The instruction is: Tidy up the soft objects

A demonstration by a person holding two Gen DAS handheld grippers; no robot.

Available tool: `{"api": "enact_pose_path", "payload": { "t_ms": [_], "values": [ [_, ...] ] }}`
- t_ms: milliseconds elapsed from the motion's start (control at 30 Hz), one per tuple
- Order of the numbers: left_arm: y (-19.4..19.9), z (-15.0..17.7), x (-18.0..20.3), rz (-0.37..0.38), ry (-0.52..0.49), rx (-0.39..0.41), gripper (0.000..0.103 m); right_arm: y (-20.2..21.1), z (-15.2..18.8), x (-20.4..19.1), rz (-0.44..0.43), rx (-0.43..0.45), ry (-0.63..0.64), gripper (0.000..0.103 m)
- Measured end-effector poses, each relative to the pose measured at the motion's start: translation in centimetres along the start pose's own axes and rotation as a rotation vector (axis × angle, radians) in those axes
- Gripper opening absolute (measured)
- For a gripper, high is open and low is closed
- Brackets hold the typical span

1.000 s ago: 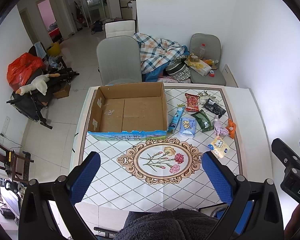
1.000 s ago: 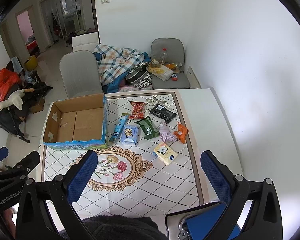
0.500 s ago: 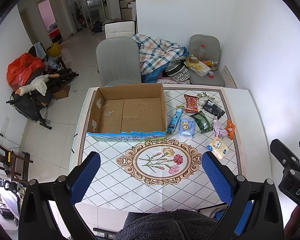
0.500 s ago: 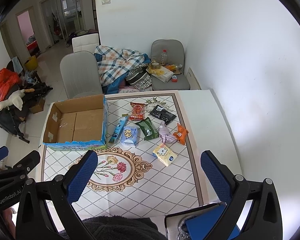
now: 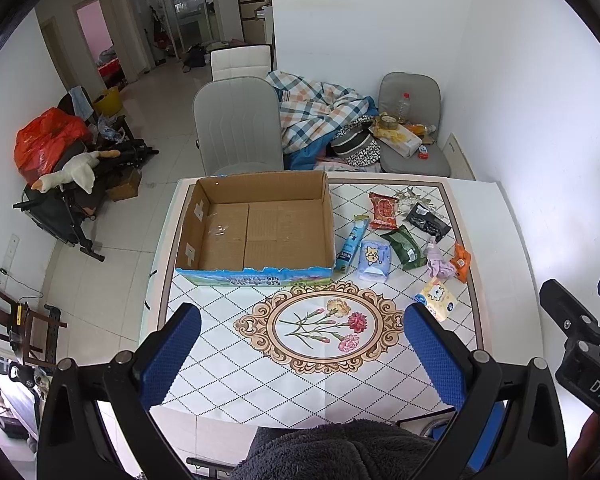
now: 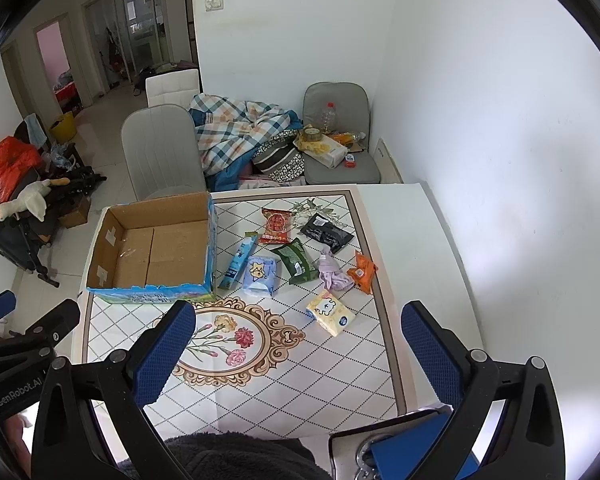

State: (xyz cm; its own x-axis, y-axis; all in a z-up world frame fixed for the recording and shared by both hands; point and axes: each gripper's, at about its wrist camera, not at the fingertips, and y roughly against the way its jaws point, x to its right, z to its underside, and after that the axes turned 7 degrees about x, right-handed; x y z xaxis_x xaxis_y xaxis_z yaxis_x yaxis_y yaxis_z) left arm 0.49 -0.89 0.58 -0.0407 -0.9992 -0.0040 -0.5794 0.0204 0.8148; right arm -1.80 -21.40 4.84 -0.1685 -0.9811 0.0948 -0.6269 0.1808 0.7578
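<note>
An empty cardboard box [image 5: 256, 228] [image 6: 156, 244] stands on the table's left half. To its right lie soft packets: a blue tube [image 5: 352, 244], a blue tissue pack [image 5: 374, 260] [image 6: 260, 274], a red snack bag [image 5: 384, 210], a green packet [image 5: 404, 248], a black packet [image 5: 426, 222], a lilac cloth [image 5: 436, 262] [image 6: 332, 272], an orange packet [image 5: 460, 262] and a yellow tissue pack [image 5: 438, 300] [image 6: 330, 312]. My left gripper [image 5: 300, 352] and right gripper [image 6: 296, 352] are both open and empty, held high above the table's near edge.
The table [image 5: 228, 392] has a tiled cloth with a flower medallion [image 5: 324, 328]. Grey chairs [image 5: 238, 124] and a plaid blanket [image 5: 316, 112] stand behind it. A white wall is on the right. Clutter with a toy goose [image 5: 72, 168] is at the left.
Both grippers have drawn back or risen slightly; the table and objects look a little farther up in the views. Nothing on the table has moved.
</note>
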Motion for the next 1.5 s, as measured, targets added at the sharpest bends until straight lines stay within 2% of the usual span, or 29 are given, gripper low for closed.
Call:
{"api": "enact_pose_path", "payload": {
  "t_ms": [1100, 1500],
  "values": [
    [-0.3, 0.7, -1.0, 0.005, 0.003, -0.004, 0.103, -0.3, 0.1, -0.3, -0.007, -0.005, 0.004, 0.103],
    [-1.4, 0.6, 0.2, 0.016, -0.009, -0.007, 0.103, -1.1, 0.9, 0.6, 0.003, -0.011, -0.03, 0.103]
  ]
}}
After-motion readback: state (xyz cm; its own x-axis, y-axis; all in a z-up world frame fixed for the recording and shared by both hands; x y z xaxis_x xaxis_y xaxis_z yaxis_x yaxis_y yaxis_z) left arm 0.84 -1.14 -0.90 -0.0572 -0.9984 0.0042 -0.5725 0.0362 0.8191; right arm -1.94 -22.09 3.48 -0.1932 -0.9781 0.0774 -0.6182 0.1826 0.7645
